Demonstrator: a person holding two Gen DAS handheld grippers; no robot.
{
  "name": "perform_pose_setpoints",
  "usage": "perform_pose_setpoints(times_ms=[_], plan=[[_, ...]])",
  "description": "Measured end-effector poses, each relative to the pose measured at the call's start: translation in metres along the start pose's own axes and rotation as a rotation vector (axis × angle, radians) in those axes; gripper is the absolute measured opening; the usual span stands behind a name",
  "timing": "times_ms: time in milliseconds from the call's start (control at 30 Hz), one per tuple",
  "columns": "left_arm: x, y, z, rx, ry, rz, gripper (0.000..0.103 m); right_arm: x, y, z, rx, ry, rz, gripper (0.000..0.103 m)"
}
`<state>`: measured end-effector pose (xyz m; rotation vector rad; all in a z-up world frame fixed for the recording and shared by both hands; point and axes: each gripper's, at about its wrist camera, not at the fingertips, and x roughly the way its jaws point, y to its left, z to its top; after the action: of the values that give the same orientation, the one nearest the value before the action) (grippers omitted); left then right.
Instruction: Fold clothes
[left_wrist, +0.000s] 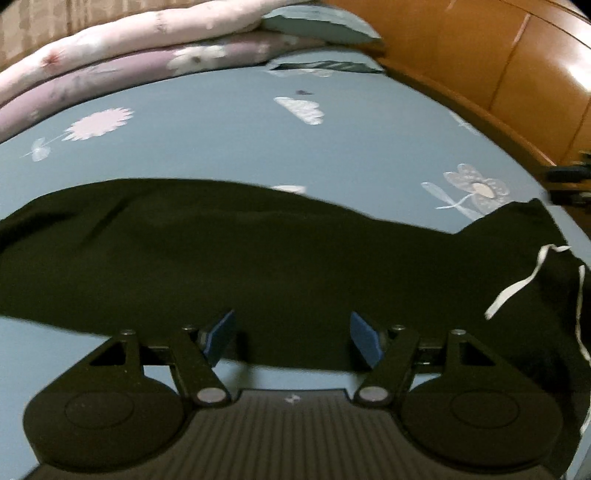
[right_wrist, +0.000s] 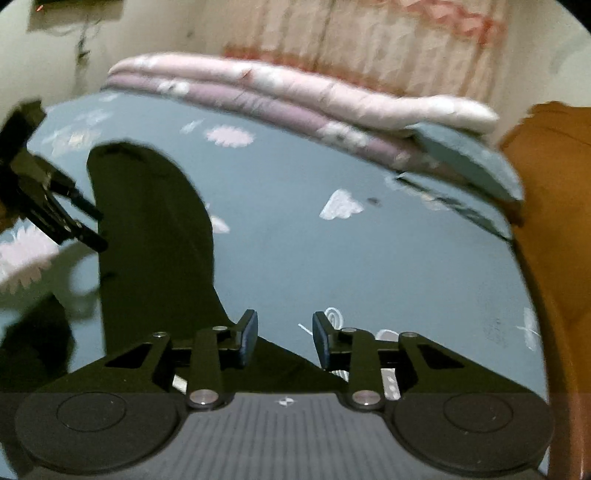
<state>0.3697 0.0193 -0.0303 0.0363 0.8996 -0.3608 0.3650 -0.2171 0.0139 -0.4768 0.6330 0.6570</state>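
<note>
While you hover over the bed, the black trousers (left_wrist: 258, 258) lie flat on the blue floral bedsheet (left_wrist: 240, 147), and everything turns on how their long axis runs. Seen from your left gripper (left_wrist: 293, 338), the dark cloth stretches crosswise, left to right, with the drawstring (left_wrist: 517, 291) end off to the right and the near edge directly under the blue pads (left_wrist: 221, 336). Its jaws stand wide apart with nothing between them. Your right gripper (right_wrist: 284, 338) is also spread, holding nothing, and sits over the waist end, where the trousers run away from it toward the upper left of its view, toward the left tool. White cord shows just beneath its fingers.

So each hand is nearest its own stretch: right at the waistband, left along the leg. I judge the next move is a pinch by both on the near edge; the left looks better placed already. The folded quilts (left_wrist: 129, 48) lie well apart, near the wooden headboard (left_wrist: 480, 55).
</note>
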Motion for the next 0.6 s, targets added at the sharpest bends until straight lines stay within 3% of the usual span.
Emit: perform_pose_setpoints(times_ms=[100,267,533,600], plan=[[0.012,-0.021,-0.004,0.030,-0.006,-0.068,0.072,0.034,-0.001,-0.004,-0.096,0.040,0.075,0.037],[0.022,-0.030,-0.015,0.058,0.011,-0.080,0.073,0.083,-0.004,-0.009,-0.221,0.097,0.194,0.037],[0.029,-0.031,-0.022,0.063,0.016,-0.088,0.073,0.113,-0.010,-0.017,-0.275,0.165,0.321,0.037],[0.029,-0.031,-0.023,0.068,0.016,-0.094,0.073,0.114,-0.014,-0.018,-0.236,0.180,0.357,0.037]])
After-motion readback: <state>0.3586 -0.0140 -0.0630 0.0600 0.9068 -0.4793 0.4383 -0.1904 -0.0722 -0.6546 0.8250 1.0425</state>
